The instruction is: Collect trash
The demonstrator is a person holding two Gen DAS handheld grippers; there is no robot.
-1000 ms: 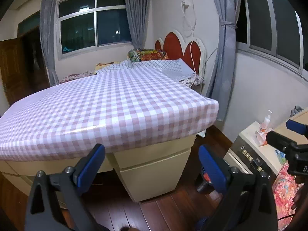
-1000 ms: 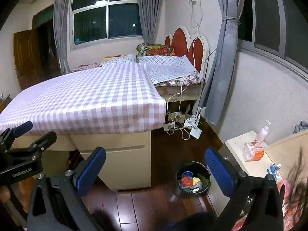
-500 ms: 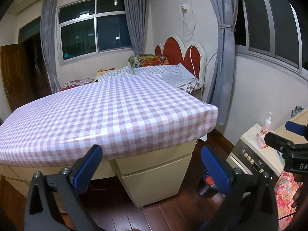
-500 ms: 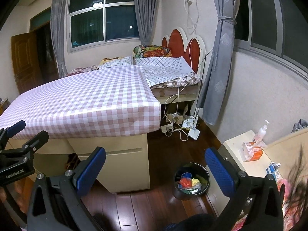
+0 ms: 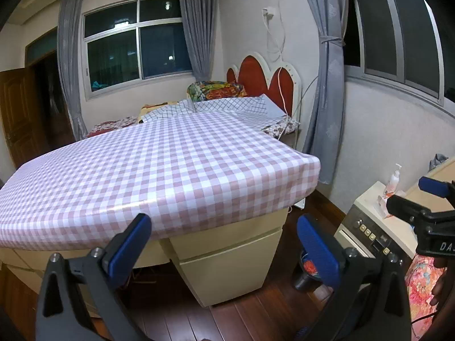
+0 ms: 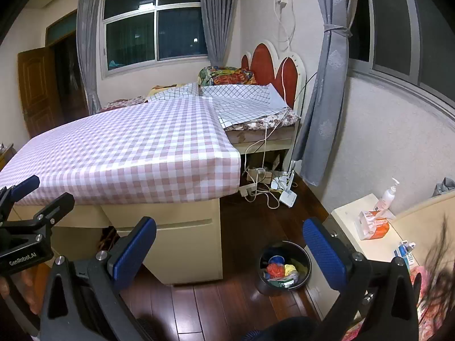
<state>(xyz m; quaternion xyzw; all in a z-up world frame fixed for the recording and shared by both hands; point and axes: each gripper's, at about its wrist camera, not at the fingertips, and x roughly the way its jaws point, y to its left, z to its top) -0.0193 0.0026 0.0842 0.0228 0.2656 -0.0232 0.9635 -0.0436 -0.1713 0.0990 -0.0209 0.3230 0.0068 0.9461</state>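
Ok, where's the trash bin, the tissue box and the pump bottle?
trash bin [image 6: 303,253]: right wrist view, on its black rim.
tissue box [image 6: 379,226]: right wrist view, on its orange side.
pump bottle [image 6: 386,198]: right wrist view, on its white body.

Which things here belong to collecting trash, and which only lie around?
For the job: trash bin with trash inside; left gripper and right gripper, both open.

Lying about: tissue box, pump bottle, cables, checked table.
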